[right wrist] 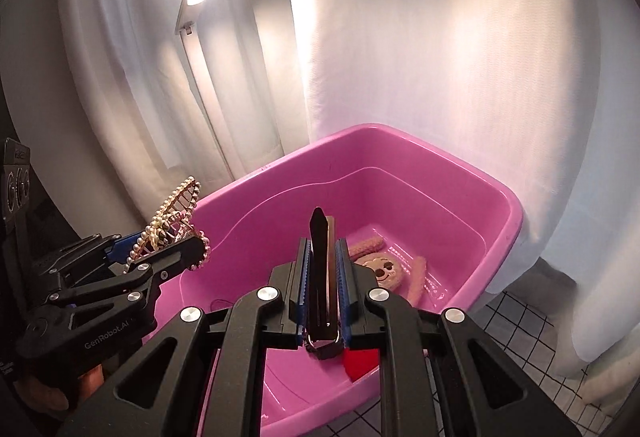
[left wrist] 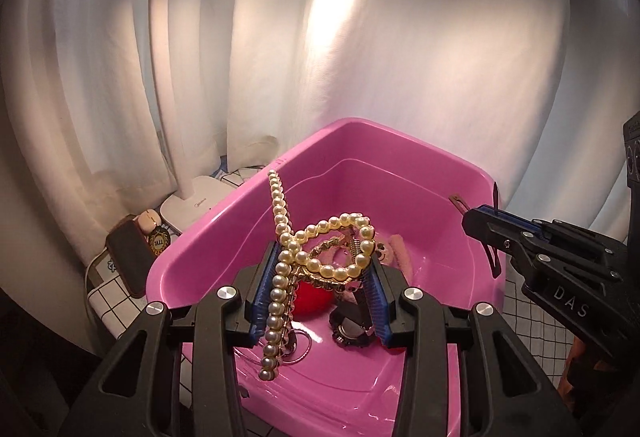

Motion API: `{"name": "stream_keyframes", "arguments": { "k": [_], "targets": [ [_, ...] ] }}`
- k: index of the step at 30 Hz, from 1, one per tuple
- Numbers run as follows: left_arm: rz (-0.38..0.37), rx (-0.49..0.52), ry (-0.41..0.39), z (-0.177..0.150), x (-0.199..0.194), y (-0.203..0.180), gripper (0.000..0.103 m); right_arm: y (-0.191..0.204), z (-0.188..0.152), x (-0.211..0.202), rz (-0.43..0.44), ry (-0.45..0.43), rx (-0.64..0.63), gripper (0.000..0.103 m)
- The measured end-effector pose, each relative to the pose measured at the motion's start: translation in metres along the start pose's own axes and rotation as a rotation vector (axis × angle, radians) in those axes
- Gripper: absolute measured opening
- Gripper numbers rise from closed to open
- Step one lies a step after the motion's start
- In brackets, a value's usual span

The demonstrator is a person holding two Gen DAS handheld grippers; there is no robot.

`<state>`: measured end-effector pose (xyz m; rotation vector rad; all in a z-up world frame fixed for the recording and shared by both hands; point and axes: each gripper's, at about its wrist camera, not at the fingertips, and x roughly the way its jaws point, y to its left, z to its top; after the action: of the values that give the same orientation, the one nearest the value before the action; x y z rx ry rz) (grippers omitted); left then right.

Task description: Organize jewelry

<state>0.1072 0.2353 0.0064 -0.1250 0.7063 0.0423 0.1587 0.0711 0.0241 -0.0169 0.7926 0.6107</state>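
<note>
Above the pink tub [left wrist: 224, 233], the left gripper [left wrist: 320, 279] clamps a pearl hair claw [left wrist: 332, 249]; at 3 o'clock the right gripper [right wrist: 320, 261] pinches a dark clip [right wrist: 320, 269]. Lower each well inside the rim before releasing.

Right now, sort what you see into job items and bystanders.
Job:
left hand-held gripper shut on pearl hair claw
right hand-held gripper shut on black hair clip
pink tub
plush hair tie
watch

Bystanders:
desk lamp
curtain
brown case
</note>
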Motion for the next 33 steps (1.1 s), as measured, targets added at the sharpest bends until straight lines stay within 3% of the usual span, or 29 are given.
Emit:
{"name": "stream_keyframes", "arguments": {
  "k": [9,10,11,13,15,16,18,33],
  "targets": [
    [0.038,-0.012,0.096,-0.006,0.035,0.007,0.04,-0.008,0.002,0.041,-0.065,0.091,0.047,0.014],
    [0.038,-0.01,0.109,-0.006,0.038,0.007,0.04,-0.01,0.002,0.044,-0.074,0.101,0.06,0.027],
    [0.038,-0.013,0.121,-0.006,0.04,0.008,0.041,-0.011,0.003,0.046,-0.079,0.111,0.071,0.051],
    [0.04,-0.023,0.122,-0.007,0.04,0.01,0.041,-0.013,0.0,0.042,-0.11,0.091,0.082,0.063],
    [0.052,-0.019,0.104,-0.005,0.037,0.01,0.049,-0.014,-0.002,0.038,-0.123,0.081,0.081,0.063],
    [0.062,-0.017,0.095,-0.004,0.035,0.01,0.064,-0.015,-0.003,0.036,-0.124,0.083,0.083,0.063],
    [0.077,-0.021,0.06,-0.001,0.028,0.011,0.079,-0.016,-0.003,0.033,-0.131,0.079,0.087,0.063],
    [0.121,-0.065,0.088,0.005,0.017,0.016,0.082,-0.009,-0.01,0.017,-0.17,0.052,0.072,0.063]
  ]
}}
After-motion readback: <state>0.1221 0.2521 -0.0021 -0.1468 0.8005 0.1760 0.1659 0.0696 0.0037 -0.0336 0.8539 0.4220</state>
